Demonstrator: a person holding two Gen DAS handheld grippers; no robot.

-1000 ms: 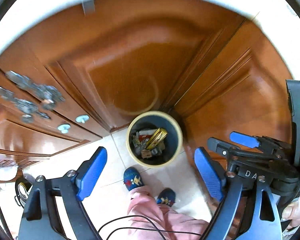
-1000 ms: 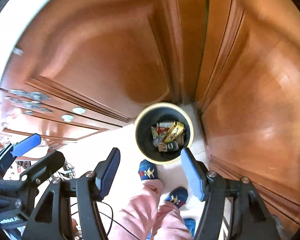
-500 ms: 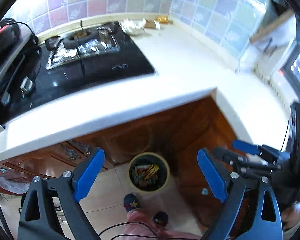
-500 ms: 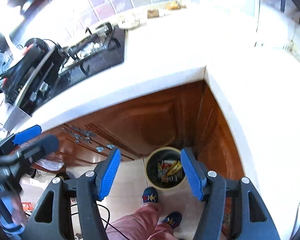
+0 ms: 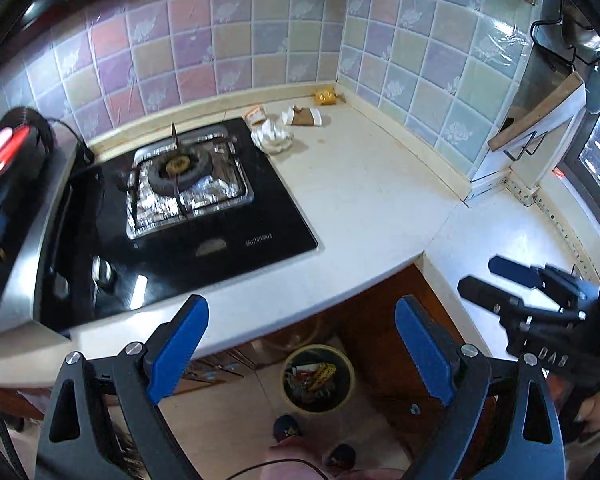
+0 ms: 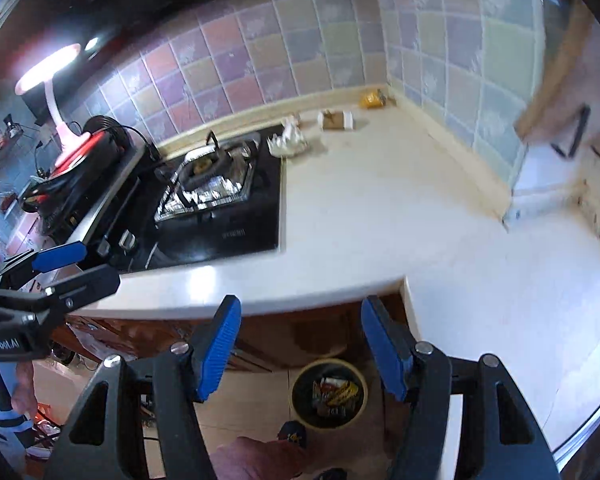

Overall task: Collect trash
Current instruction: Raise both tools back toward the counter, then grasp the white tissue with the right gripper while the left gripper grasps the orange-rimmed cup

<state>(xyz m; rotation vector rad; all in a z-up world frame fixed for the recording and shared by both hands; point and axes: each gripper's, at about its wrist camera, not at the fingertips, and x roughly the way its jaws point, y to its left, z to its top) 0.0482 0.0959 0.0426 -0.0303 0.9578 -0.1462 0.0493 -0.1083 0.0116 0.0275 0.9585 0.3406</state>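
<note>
The cream L-shaped stone worktop (image 5: 364, 200) fills the middle of both views, and the black glass gas hob with a foil-lined burner (image 5: 180, 208) occupies its left half. On the floor below the worktop edge, at lower centre of both frames, stands the round yellow-rimmed waste bin (image 5: 318, 378), already holding wrappers. The remaining litter lies at the far back of the worktop, upper centre of frame, well apart from both tools: a crumpled white paper wad (image 5: 271, 136) at the hob's back right corner, a brown paper cup lying on its side (image 5: 306, 117) with its long axis running roughly left to right along the wall, and a small yellow wrapper (image 5: 326, 97) in the tiled corner. The left gripper (image 5: 300, 356) and the right gripper (image 6: 300, 354) both hang at the near worktop edge with blue pads wide apart, holding nothing. The litter lies straight ahead and slightly left of each; neither is clearly nearer, in my judgement. The left view shows a small orange-and-white packet (image 5: 256, 113) behind the wad, which the right view hides; the right view is blurred at its right side.
</note>
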